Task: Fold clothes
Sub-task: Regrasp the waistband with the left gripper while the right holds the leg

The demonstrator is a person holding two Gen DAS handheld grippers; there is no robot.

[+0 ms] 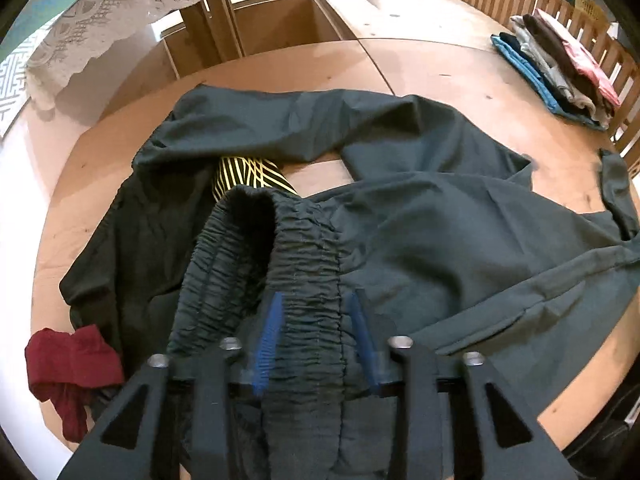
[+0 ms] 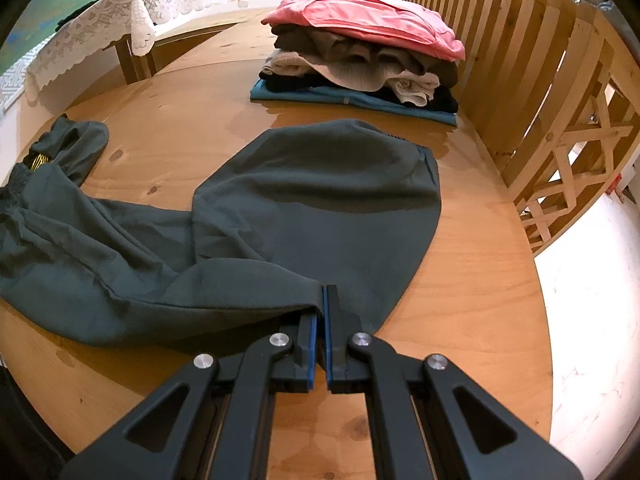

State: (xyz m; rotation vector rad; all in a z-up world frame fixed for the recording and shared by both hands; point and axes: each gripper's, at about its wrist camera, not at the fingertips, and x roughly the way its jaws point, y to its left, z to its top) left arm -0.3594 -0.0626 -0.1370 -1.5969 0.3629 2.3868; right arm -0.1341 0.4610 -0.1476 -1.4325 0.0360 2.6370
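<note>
Trousers [image 1: 420, 232]: dark grey-green, lying spread and rumpled across the round wooden desk [image 1: 420, 72] I am working over.
Left hand-held gripper [image 1: 316, 344]: I am seeing its blue pads [image 1: 270, 336] pinched tight on the gathered elastic waistband [image 1: 308, 248], which is bunching up between them.
Right hand-held gripper [image 2: 323, 320]: its jaws are sitting closed on the near edge of a trouser leg [image 2: 320, 200] lying flat on the desk.
Black and yellow striped cloth [image 1: 248, 178]: peeking out beneath the trousers.
Dark red garment [image 1: 70, 368]: lying at the desk's left edge.
Folded stack [image 2: 360, 52]: resting at the far side, pink piece on top, beside a wooden slat fence [image 2: 520, 72].
</note>
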